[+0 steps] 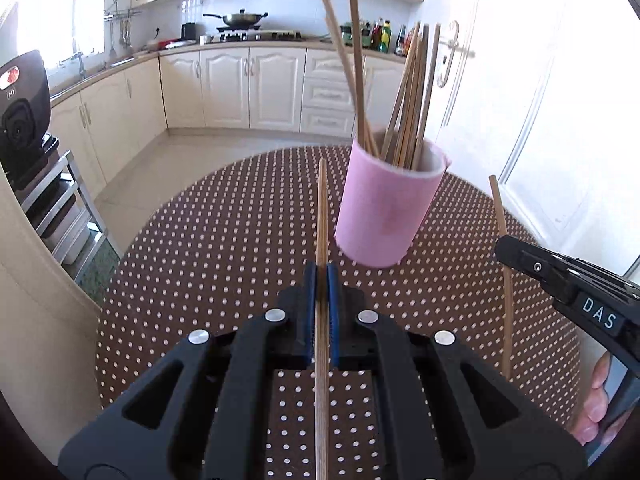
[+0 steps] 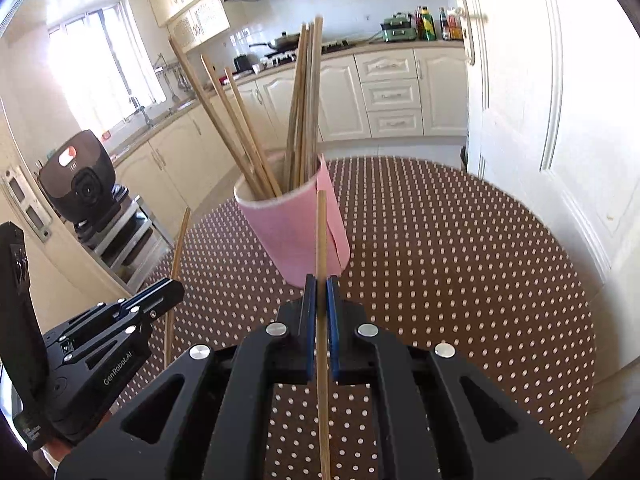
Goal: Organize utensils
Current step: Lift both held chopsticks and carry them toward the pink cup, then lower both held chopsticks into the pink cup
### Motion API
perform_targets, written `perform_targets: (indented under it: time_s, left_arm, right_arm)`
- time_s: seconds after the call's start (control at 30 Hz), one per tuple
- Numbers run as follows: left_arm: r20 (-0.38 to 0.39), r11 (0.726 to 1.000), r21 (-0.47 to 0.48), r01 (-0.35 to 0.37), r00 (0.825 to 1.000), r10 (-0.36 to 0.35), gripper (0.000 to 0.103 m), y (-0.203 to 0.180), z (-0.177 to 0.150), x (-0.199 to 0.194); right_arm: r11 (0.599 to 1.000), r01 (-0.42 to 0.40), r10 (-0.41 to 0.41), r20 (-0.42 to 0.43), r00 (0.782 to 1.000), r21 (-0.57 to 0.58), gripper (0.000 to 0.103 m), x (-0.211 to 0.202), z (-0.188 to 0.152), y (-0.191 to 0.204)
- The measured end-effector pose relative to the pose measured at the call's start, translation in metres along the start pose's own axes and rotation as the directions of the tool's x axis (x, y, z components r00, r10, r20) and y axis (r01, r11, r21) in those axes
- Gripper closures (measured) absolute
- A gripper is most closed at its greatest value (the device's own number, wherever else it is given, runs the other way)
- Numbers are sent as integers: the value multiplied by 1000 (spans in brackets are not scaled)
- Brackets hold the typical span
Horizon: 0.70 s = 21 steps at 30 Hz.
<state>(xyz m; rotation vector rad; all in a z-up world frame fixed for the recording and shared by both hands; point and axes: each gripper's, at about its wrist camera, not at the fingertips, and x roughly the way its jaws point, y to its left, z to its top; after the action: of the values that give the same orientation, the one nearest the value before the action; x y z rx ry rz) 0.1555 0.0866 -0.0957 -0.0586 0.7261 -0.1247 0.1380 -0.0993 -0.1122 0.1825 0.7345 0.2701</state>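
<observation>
Both wrist views angled down, close over table (image 1: 200, 240); sharing pink cup (image 1: 380, 216)

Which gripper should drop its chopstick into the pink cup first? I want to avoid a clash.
Probably the right gripper: its chopstick already overlaps the pink cup, while the left gripper holds its chopstick beside the cup.

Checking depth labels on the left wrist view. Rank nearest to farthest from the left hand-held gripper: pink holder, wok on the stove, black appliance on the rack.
From the left hand-held gripper, which is shut on a chopstick:
1. Pink holder, just ahead and slightly right, on the dotted table.
2. Black appliance, far left, on a rack beside the table.
3. Wok, straight back on the stove across the kitchen.
</observation>
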Motion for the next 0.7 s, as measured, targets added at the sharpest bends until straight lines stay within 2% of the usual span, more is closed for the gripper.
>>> perform_targets:
  time_s: [0.7]
  left_arm:
    - [169, 1000, 25, -2, 986, -3, 97, -20, 58, -35]
  right_arm:
    - [999, -14, 23, 192, 981, -47, 99, -38, 55, 31]
